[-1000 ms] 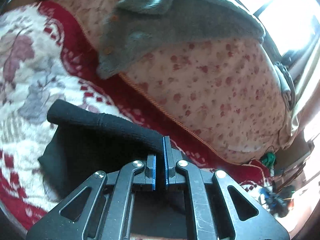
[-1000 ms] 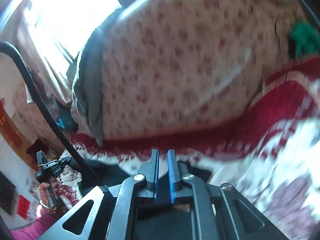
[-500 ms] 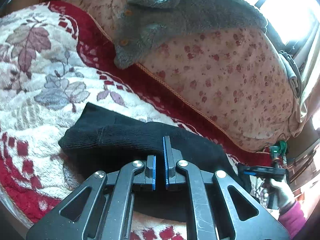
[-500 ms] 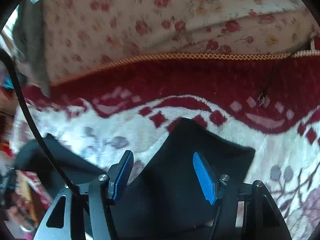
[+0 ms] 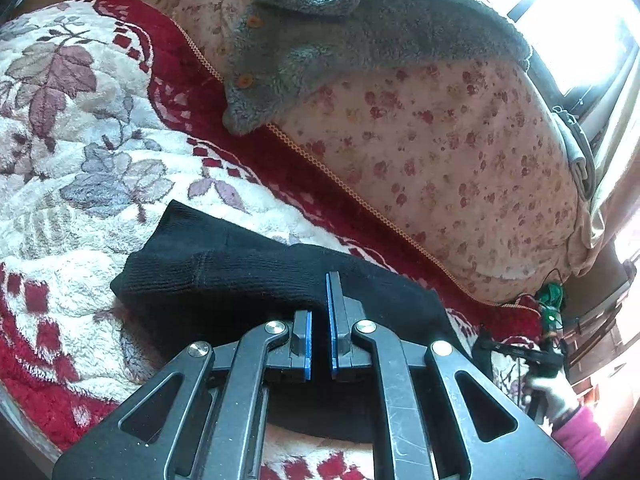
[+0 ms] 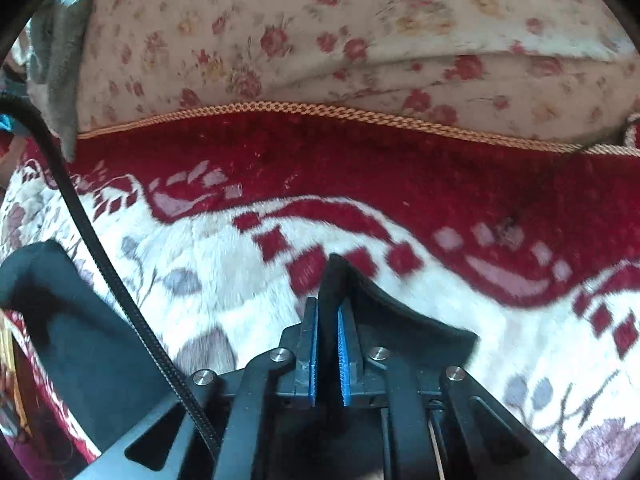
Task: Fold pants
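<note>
Black knit pants (image 5: 248, 276) lie bunched on a plush cream-and-red floral blanket (image 5: 80, 160) spread over the bed, with their ribbed cuff end pointing to the far left in the left wrist view. Beyond the blanket's gold-corded edge sits a large rose-print quilted cushion (image 5: 440, 152), and a grey fleece garment with orange buttons (image 5: 360, 28) is draped over its top.

Both tools have a hold on the fabric. The left gripper (image 5: 319, 334) has its blue-padded fingers drawn together on a ridge of the pants near the cuff end. The right gripper (image 6: 328, 344) has its fingers closed on a raised fold of the same black cloth, which stands up between the pads and points toward the red border. In the left wrist view the person's right hand (image 5: 556, 396), in a light glove with a pink sleeve, shows at the near right holding that tool.

The step in hand appears to be the pick-up before a fold: two points pinched, cloth not yet lifted clear. The next move likely calls for raising both holds together, keeping the fabric taut between them, then carrying one end over the other so the edges meet. A thick knit may slip, so even tension matters.
</note>
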### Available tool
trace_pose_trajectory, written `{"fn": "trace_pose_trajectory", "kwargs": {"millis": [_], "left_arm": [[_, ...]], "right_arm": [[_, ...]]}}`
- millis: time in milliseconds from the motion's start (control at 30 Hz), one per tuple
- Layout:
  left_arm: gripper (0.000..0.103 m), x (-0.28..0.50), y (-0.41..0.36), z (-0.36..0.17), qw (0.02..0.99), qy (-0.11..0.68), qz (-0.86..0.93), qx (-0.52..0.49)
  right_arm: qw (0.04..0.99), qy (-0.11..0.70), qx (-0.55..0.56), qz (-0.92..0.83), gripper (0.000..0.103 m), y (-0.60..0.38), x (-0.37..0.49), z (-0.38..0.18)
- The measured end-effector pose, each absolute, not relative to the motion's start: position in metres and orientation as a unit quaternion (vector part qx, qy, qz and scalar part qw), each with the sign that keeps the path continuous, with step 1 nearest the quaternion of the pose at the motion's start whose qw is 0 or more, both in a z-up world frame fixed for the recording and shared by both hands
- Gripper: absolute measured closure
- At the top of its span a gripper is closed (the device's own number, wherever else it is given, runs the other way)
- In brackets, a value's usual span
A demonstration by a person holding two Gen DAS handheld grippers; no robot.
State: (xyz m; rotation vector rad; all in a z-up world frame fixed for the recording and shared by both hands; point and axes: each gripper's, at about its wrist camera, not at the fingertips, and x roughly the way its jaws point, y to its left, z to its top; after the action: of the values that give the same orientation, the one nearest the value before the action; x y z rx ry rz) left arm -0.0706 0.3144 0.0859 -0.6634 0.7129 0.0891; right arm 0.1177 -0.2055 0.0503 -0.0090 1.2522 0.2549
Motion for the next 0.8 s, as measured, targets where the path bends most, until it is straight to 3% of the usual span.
{"fn": "trace_pose_trajectory", "kwargs": {"millis": [400, 667, 800], "left_arm": [[0.098, -0.097, 0.320, 0.087, 0.876, 0.350, 0.045, -0.328], [0.098, -0.109, 0.314, 0.042, 0.854, 0.400, 0.074, -0.325], [0.098, -0.115, 0.313, 0.040, 0.855, 0.399, 0.078, -0.321]], "right_arm": [[0.868, 0.454, 0.128, 0.158, 0.099, -0.287, -0.047, 0.146], [0.849, 0.479, 0.197, 0.100, 0.099, -0.335, -0.090, 0.059], [0.851, 0.468, 0.217, 0.098, 0.099, -0.341, -0.091, 0.051]]}}
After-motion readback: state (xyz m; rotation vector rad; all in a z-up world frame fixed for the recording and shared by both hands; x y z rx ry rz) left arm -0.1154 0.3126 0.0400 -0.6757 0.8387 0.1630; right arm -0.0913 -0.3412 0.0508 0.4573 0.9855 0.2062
